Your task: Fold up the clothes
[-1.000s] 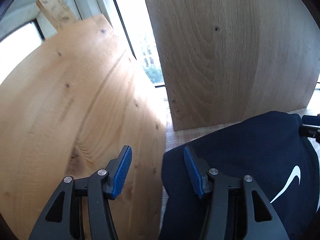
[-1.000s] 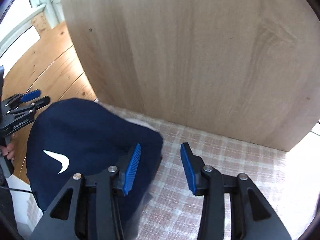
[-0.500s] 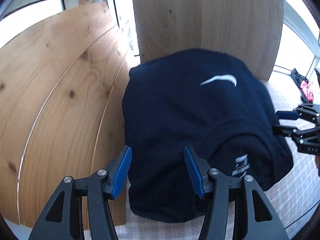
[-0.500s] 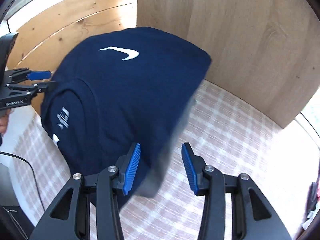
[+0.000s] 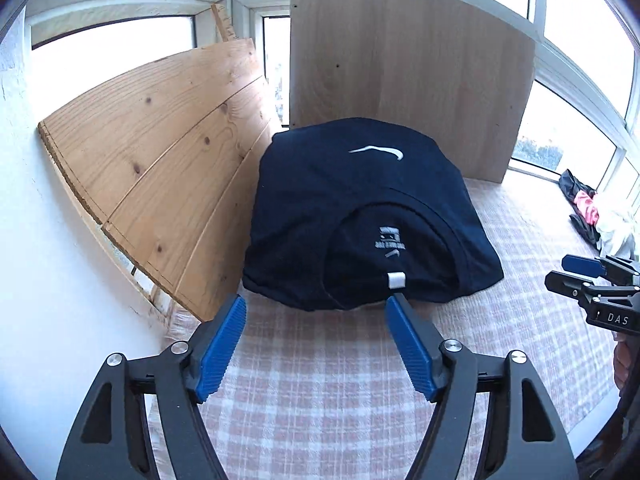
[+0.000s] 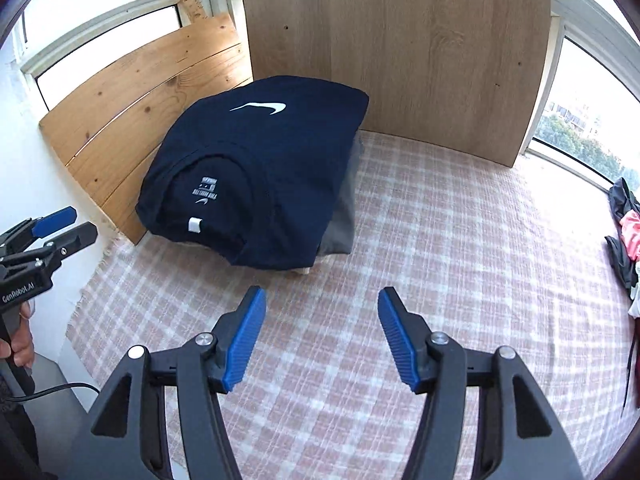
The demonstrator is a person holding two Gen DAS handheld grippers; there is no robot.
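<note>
A folded navy T-shirt (image 5: 360, 200) (image 6: 256, 160) with a white swoosh lies on top of a stack in the far left corner of the checked cloth (image 5: 320, 380) (image 6: 440, 240). Grey fabric (image 6: 344, 216) shows under its right edge. My left gripper (image 5: 316, 316) hangs just short of the shirt's near edge, its jaws opening with nothing between them. My right gripper (image 6: 322, 310) hovers over bare cloth further from the stack, jaws also opening and empty. Each gripper appears at the edge of the other's view: the right gripper (image 5: 576, 272), the left gripper (image 6: 60, 228).
A pine board (image 5: 160, 152) leans on the left wall and a tall wooden panel (image 6: 400, 48) stands behind the stack. A heap of dark, pink and white clothes (image 6: 628, 232) lies at the far right by the windows. A hand (image 6: 20, 340) holds the left gripper's handle.
Both grippers drew back from the navy shirt, which now lies released on the stack. Both pairs of jaws stand wider than before.
</note>
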